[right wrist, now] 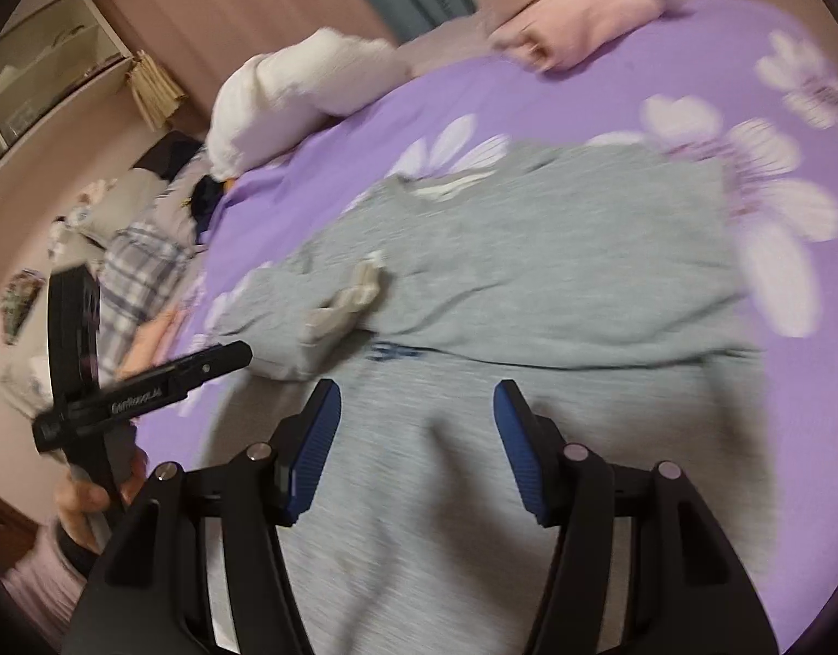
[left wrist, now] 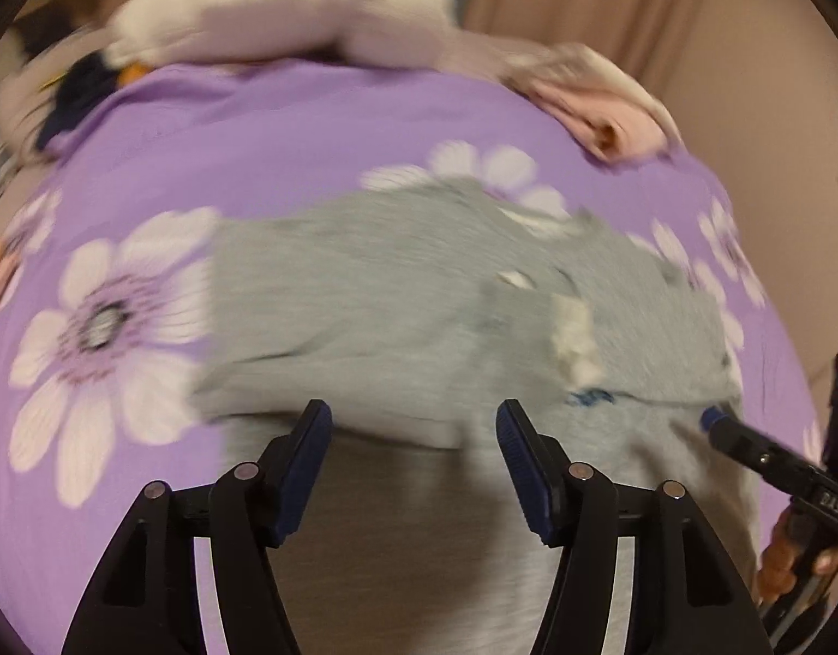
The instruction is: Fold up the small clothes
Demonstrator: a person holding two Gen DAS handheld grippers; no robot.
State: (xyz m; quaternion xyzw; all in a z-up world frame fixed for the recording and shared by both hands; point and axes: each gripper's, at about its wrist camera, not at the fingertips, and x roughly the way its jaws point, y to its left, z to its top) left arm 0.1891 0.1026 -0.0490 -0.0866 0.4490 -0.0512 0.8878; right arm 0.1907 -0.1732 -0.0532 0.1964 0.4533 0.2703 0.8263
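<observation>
A: We are holding the left hand-held gripper [left wrist: 413,420] tilted down over the near part of the grey garment [left wrist: 364,295], its blue pads [left wrist: 310,469] standing apart with nothing pinched between them.

B: And we are angling the right hand-held gripper [right wrist: 416,401] down over the same garment [right wrist: 528,284], jaws likewise parted and gripping nothing; cloth is showing in the gap, but the pads are not pressing on it.

A: In the right wrist view we are seeing the left hand [right wrist: 91,496] wrapping its gripper's handle at the lower left edge.

B: The garment is lying partly folded on the purple flowered bedsheet [left wrist: 255,125], a pale label [left wrist: 574,338] showing near its middle.

A: Farther off, a pink folded piece [left wrist: 610,120] is sitting near the sheet's far edge, and a white bundle [left wrist: 288,11] beyond.

B: Everything is blurring; we are not making out the small blue mark [left wrist: 588,397] on the cloth, and the garment's near end is running out of frame.
</observation>
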